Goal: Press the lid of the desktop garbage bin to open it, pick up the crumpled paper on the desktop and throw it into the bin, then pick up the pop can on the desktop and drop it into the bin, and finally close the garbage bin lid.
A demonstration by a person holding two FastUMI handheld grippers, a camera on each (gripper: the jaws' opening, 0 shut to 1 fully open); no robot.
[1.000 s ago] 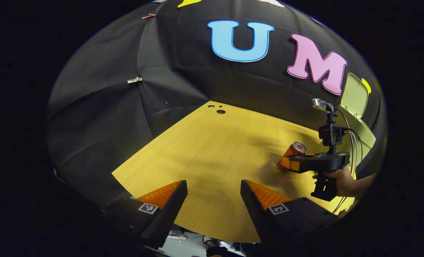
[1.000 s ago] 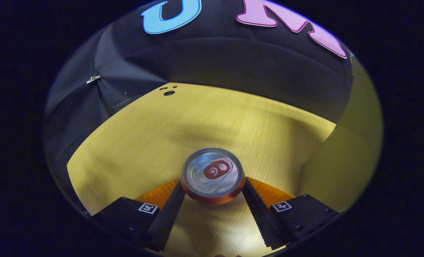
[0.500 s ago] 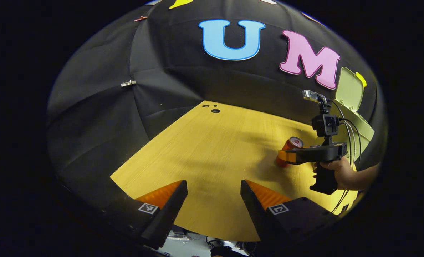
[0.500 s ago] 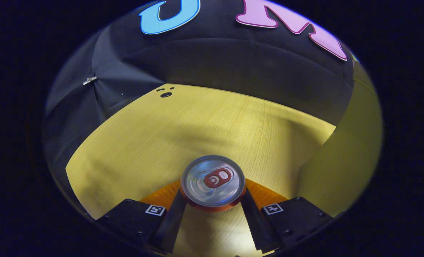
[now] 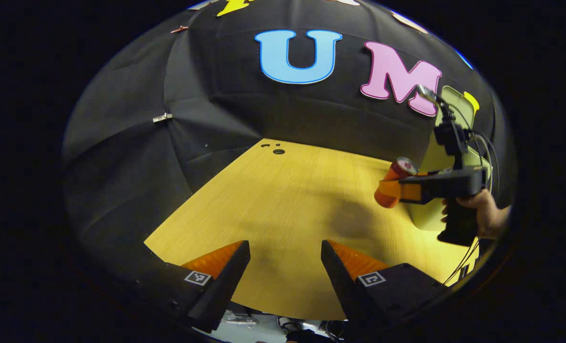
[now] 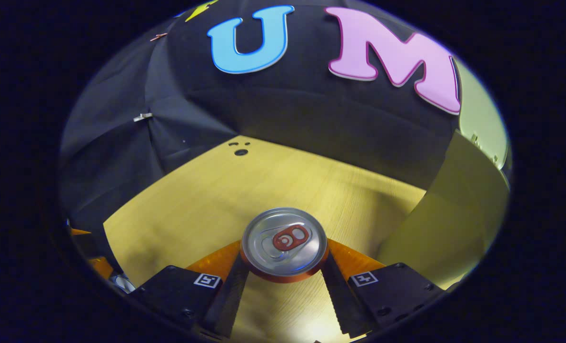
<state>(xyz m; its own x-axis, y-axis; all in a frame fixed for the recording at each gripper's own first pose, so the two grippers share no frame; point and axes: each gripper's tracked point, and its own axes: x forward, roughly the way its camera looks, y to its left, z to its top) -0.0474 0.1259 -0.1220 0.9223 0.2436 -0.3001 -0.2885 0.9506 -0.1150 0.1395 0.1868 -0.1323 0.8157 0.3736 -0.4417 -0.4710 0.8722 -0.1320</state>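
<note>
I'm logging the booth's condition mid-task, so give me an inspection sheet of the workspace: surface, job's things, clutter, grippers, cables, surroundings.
Surface: wooden tabletop, with small dark holes near its far edge.
Job's things: pop can held above the tabletop; green bin at the table's right, its lid raised. Crumpled paper: nothing seen.
Clutter: nothing seen.
Grippers: right gripper has both fingers pressed on the pop can's sides, held by a hand; left gripper open, holding nothing, low over the near edge.
Cables: black cables loop from the right gripper's camera mount.
Surroundings: black cloth wall with a metal clip.
</note>
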